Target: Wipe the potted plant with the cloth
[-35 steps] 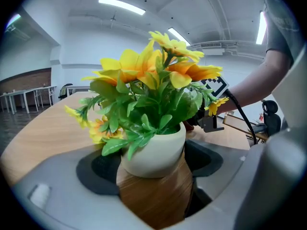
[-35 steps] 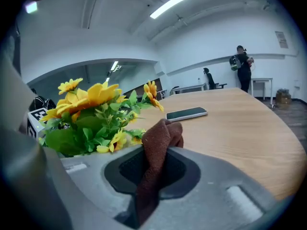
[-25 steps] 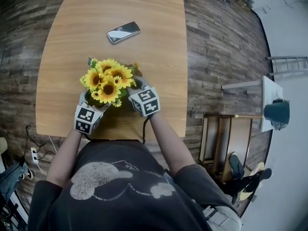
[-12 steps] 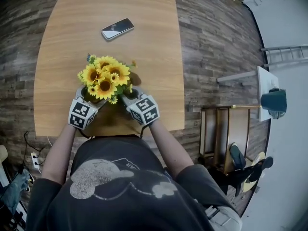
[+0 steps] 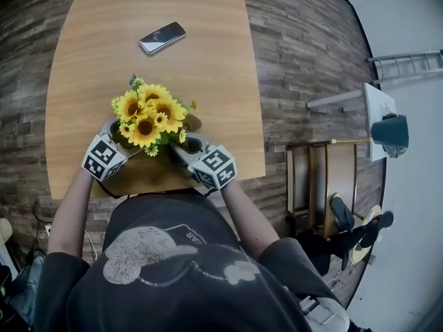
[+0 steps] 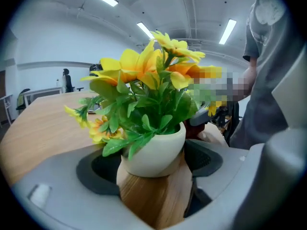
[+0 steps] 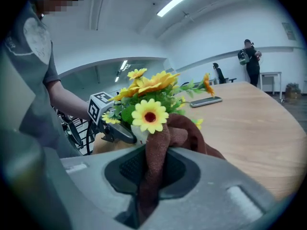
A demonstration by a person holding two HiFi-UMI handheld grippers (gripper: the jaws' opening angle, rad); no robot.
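The potted plant [image 5: 149, 116], yellow sunflowers in a white pot [image 6: 156, 152], stands near the wooden table's [image 5: 159, 68] near edge. My left gripper [image 5: 118, 135] grips the pot from the left, with the pot tilted between its pads [image 6: 153, 159]. From the right, my right gripper [image 5: 187, 144] is shut on a brown cloth [image 7: 163, 147]. The cloth bunches against the pot just below a sunflower [image 7: 149, 116] and shows as a brown patch [image 5: 192, 122] beside the blooms. The left gripper's marker cube [image 7: 98, 108] shows behind the plant.
A phone [image 5: 162, 37] lies further out on the table, also visible in the right gripper view [image 7: 206, 101]. To the right, off the table, are a wooden chair frame [image 5: 322, 185] and a white stand holding a dark pot [image 5: 391, 137].
My right gripper has drawn back toward the person with the cloth along the pot's right side. The left gripper has turned, its marker cube swinging outward to the left, still holding the pot.
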